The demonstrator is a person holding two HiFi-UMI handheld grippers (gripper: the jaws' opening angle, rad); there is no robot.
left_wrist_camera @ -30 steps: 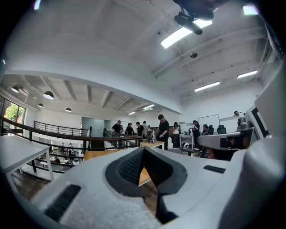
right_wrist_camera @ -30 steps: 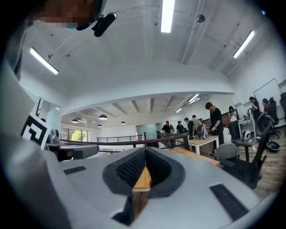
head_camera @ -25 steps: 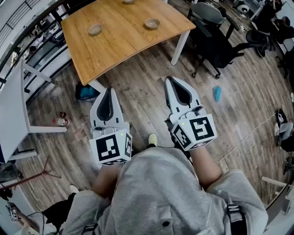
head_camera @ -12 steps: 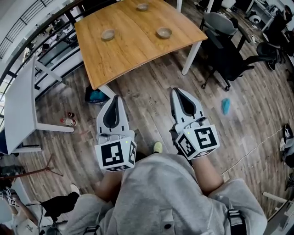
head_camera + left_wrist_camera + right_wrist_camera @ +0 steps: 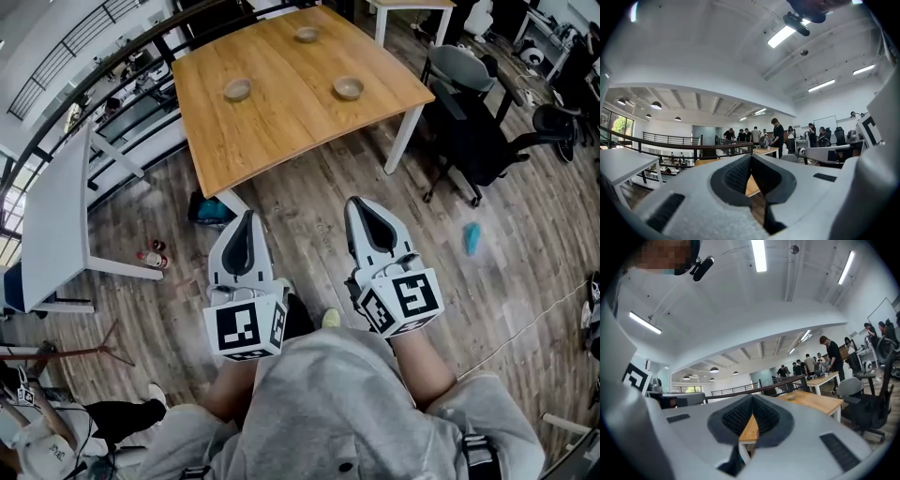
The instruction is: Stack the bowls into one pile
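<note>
Light wooden table (image 5: pixel 281 122) carries three small round tan bowls: left bowl (image 5: pixel 237 89), right bowl (image 5: pixel 349 88) and far bowl (image 5: pixel 307 35). They sit well apart, none stacked.

Person stands short of the table, over plank floor (image 5: pixel 300 192).

Left gripper (image 5: pixel 247 220) and right gripper (image 5: pixel 361 206) are held level and close to the body, tips toward the table. Both are clenched on nothing.

Likely a carrying posture. The bowls look out of reach, so an approach is needed first.

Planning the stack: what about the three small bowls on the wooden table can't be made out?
- Head view: left tan bowl, right tan bowl, far tan bowl on the wooden table: too small to show contents.
- Left gripper view: white left gripper hides every bowl.
- Right gripper view: white right gripper hides all but one tiny bowl.
</note>
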